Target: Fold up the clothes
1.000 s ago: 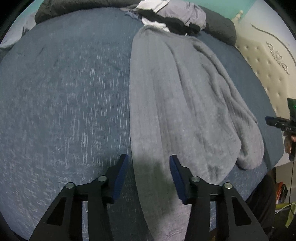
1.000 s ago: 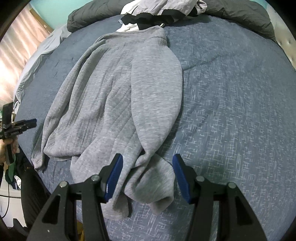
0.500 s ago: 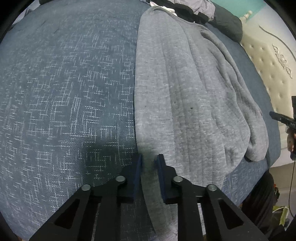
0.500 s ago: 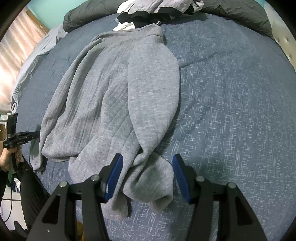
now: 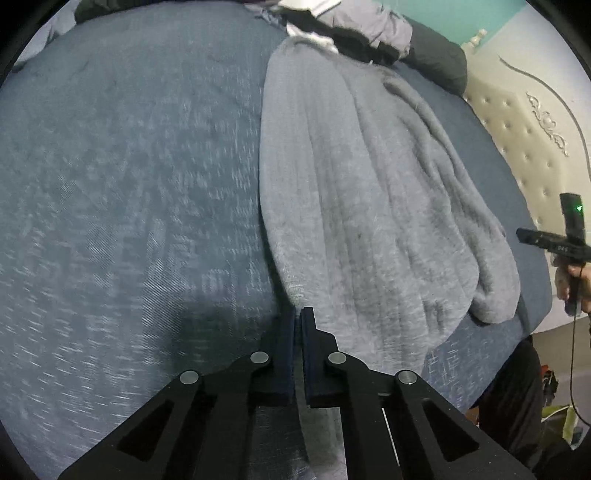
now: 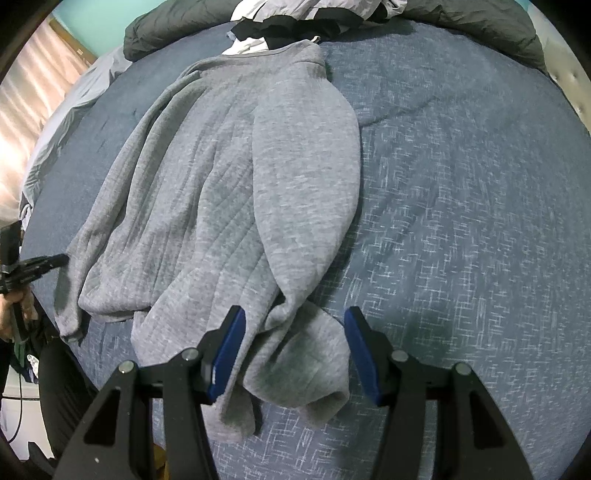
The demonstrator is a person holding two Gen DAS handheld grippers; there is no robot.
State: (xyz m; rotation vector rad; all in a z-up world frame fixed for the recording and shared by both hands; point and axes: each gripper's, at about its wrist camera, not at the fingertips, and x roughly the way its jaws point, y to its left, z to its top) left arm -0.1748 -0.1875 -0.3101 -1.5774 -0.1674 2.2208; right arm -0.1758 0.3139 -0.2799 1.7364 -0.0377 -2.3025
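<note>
- Grey quilted sweatshirt [image 6: 221, 206] lies spread on the blue bedspread [image 6: 461, 221], collar at the far end from both grippers, hem end nearest them.
- One sleeve [image 6: 306, 155] is folded in over the body; its cuff end [image 6: 306, 369] lies bunched just ahead of the right gripper.
- Seen from the left wrist cam, the sweatshirt [image 5: 369, 203] runs straight away from the left gripper, w/ its long side edge directly ahead of the tips and most of the cloth off to the right of them.
- Left gripper [image 5: 298, 314]: jaws clenched nearly together, pinching the sweatshirt's near side edge; a thin strip of grey fabric shows betw. the pads. Frame is motion-blurred.
- Right gripper [image 6: 293, 332]: jaws spread wide, released, w/ the bunched cuff lying betw. them; can't tell if the pads touch the cloth.
- Each gripper shows at the edge of the other's cam: right one [image 5: 554, 243] far right of the left gripper, left one [image 6: 33, 266] far left of the right gripper.
- Beyond the collar: pile of clothes [image 6: 303, 14], grey, black & white, resting against a dark duvet [image 6: 480, 26].
- Cream tufted headboard [image 5: 524, 155] off to the right of the left gripper; curtain [image 6: 33, 99] off to the left of the right one.
</note>
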